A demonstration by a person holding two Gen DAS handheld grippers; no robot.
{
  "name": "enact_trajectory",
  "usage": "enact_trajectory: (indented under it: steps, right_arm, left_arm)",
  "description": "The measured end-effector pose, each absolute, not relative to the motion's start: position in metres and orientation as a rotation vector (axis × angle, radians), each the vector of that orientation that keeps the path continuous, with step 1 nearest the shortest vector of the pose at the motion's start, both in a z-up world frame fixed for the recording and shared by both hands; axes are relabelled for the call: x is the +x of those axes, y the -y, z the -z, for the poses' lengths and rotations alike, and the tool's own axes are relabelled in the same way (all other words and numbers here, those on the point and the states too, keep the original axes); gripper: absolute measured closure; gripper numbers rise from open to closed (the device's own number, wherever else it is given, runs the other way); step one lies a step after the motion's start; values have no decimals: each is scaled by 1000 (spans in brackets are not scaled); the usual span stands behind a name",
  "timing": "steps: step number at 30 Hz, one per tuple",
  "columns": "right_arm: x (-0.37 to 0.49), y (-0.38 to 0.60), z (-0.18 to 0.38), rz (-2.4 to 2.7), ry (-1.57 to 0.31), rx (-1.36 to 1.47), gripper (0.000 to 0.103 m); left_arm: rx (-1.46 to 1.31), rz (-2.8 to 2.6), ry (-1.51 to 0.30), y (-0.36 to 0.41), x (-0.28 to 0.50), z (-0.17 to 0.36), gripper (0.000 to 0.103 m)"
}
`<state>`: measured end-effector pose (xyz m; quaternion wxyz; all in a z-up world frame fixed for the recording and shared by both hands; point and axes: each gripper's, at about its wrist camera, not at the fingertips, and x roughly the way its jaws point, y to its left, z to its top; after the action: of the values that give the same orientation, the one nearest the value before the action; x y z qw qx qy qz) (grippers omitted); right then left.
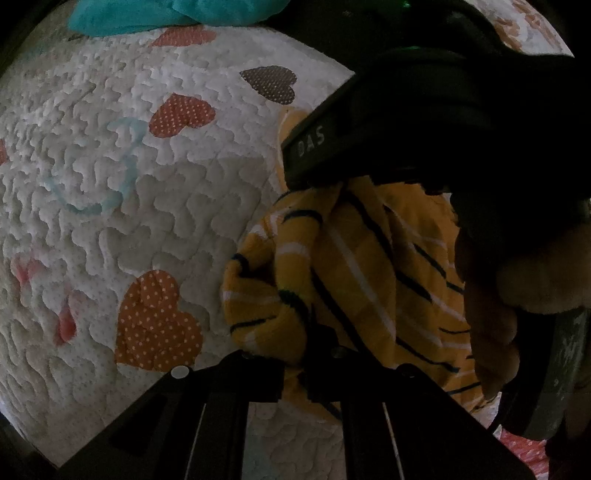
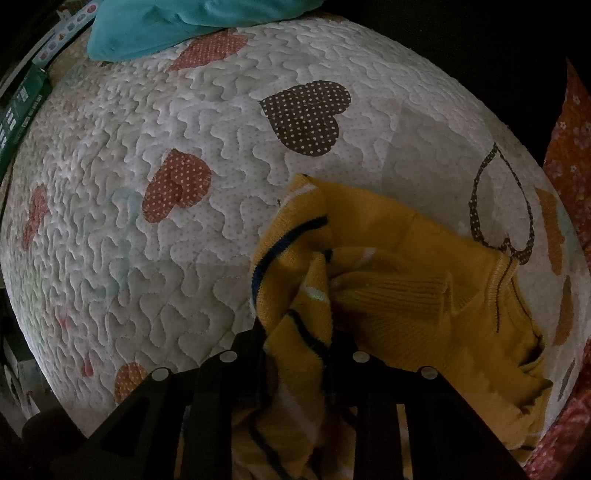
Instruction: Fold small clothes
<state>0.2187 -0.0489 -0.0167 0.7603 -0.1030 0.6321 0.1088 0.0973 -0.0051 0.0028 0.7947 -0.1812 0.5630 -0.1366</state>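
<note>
**Mid-fold: both grippers had the yellow sweater**

Clearly the work was partway through a fold, with the garment gathered up rather than laid flat. Nearest the left camera, the left gripper (image 1: 293,373) was pinched almost fully shut on a bunched edge of the sweater (image 1: 351,280), which rose in a crumpled, striped mass between its fingers. Just beyond, the right gripper (image 1: 369,155) and the hand (image 1: 495,295) that carried it crowded in over the same cloth.

From the right camera, the right gripper (image 2: 297,347) pointed down with its jaws partly apart and a fold of sweater (image 2: 406,295) lying between them; whether the pads pressed on the knit could not be told. The rest of the garment lay on the quilt (image 2: 147,240), ribbed hem and one sleeve spread toward the right.

Next, by my judgement, the lifted part needed carrying across the body and laying down smooth, which called for both grips to move together so the knit did not twist.

Farther off, a teal cloth (image 2: 177,26) lay at the quilt's far edge, well apart from the sweater and no obstacle. The bunching itself, and the two tools working so close together, looked the likelier hindrance.
</note>
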Motion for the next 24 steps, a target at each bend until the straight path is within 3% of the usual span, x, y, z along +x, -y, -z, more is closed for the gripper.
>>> enact_trajectory:
  steps: [5, 15, 24]
  right_arm:
    - [217, 48, 18, -241, -1373, -202, 68]
    - [191, 62, -8, -222, -1276, -94, 86]
    - [122, 122, -77, -207, -1055, 141, 88]
  left_arm:
    - [-401, 294, -1220, 3, 99, 1, 96]
    - [-485, 359, -1224, -12, 97, 0, 96]
    - [-409, 500, -1129, -1, 57, -49, 96]
